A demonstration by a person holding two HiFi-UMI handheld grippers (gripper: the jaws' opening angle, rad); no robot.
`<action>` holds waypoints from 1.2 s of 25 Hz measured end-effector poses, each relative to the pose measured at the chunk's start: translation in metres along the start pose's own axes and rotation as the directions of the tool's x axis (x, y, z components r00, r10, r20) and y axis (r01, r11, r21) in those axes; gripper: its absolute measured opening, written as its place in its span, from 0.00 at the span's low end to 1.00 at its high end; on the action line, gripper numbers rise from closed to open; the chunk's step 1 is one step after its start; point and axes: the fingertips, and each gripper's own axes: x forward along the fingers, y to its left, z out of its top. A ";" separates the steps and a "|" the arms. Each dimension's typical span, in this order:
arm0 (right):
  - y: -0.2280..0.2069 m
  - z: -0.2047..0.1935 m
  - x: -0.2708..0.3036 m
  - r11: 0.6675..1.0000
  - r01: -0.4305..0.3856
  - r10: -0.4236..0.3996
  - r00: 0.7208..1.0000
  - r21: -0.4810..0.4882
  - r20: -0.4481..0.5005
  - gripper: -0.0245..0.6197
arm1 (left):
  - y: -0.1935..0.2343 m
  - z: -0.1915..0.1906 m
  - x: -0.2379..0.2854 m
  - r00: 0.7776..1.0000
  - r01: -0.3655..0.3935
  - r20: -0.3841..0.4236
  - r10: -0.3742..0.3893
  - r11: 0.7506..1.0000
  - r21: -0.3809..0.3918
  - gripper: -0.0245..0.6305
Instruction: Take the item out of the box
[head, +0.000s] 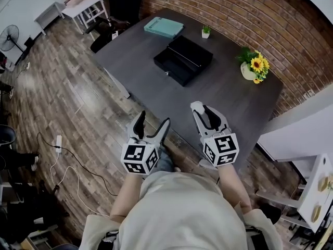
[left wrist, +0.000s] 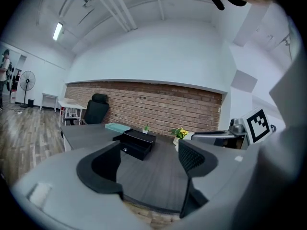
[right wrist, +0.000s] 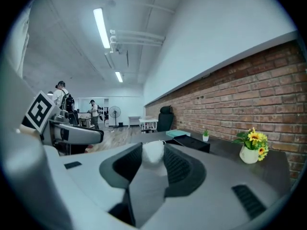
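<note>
While left tongs [head: 154,120] gape empty, right tongs [head: 204,111] clench a white item [right wrist: 154,155], kind unclear, at their tips; box [head: 183,59] on surface [head: 156,95], well ahead.

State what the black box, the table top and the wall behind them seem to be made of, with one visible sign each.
Black box: probably painted metal or plastic, going by its smooth matt faces and crisp edges.
Table top: dark grey laminate or stained wood, matt, with faint streaks like grain.
Wall: exposed red brick, with plain mortar lines.
</note>
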 end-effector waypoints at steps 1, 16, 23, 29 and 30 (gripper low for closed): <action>0.002 0.000 -0.006 1.000 0.000 0.000 1.000 0.000 0.006 0.27 | -0.004 -0.001 -0.004 1.000 0.000 0.001 0.000 1.000 0.002 0.60; 0.022 -0.010 -0.061 1.000 0.025 -0.025 0.999 0.000 0.035 0.27 | -0.033 -0.016 -0.042 1.000 0.017 0.003 -0.017 1.000 0.022 0.60; 0.023 -0.007 -0.066 0.999 0.035 -0.035 0.998 0.011 0.048 0.26 | -0.037 -0.013 -0.047 1.000 0.022 0.015 -0.022 1.000 0.022 0.60; 0.025 -0.007 -0.065 0.999 0.035 -0.035 0.998 0.004 0.055 0.26 | -0.036 -0.014 -0.047 1.000 0.021 0.020 -0.022 1.000 0.023 0.60; 0.025 -0.007 -0.065 0.999 0.035 -0.035 0.998 0.004 0.056 0.26 | -0.036 -0.014 -0.047 1.000 0.021 0.020 -0.021 1.000 0.022 0.60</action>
